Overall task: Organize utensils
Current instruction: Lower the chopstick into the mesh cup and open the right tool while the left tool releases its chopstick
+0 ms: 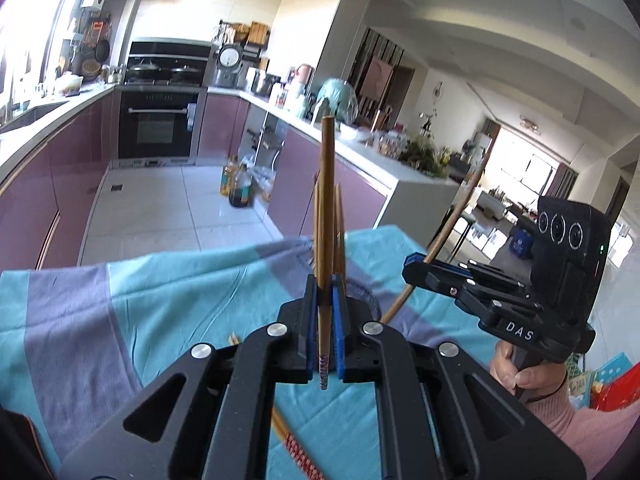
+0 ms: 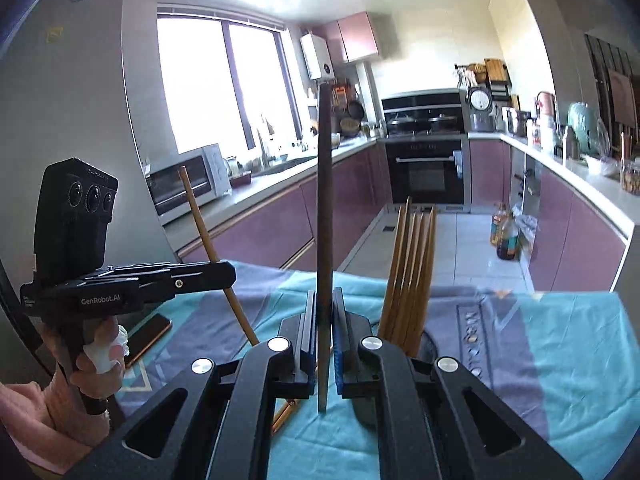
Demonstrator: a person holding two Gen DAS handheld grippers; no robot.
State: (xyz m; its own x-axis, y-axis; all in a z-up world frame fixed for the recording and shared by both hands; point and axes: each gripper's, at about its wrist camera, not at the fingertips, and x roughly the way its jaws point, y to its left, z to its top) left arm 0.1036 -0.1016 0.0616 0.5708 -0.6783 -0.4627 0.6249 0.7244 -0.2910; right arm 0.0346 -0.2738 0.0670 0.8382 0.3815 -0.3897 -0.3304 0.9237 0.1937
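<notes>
My left gripper (image 1: pixel 325 280) is shut on a wooden chopstick (image 1: pixel 327 200) that stands upright between its blue pads. My right gripper (image 2: pixel 324 294) is shut on a second chopstick (image 2: pixel 324 200), also upright and dark against the window. Both grippers are above a table with a teal and purple cloth (image 1: pixel 160 300). Several chopsticks (image 2: pixel 408 272) stand bunched in a dark round holder (image 2: pixel 434 346) just right of the right gripper. In the left wrist view they stand behind the held chopstick. Each view shows the other gripper (image 1: pixel 412 264) (image 2: pixel 230 272) off to the side with its stick.
Loose chopsticks (image 1: pixel 298 450) (image 2: pixel 286 410) lie on the cloth under the grippers. A phone (image 2: pixel 148 336) rests near the table's left edge. Beyond the table are a tiled floor, purple cabinets, an oven (image 2: pixel 426 172) and bottles on the floor (image 1: pixel 238 186).
</notes>
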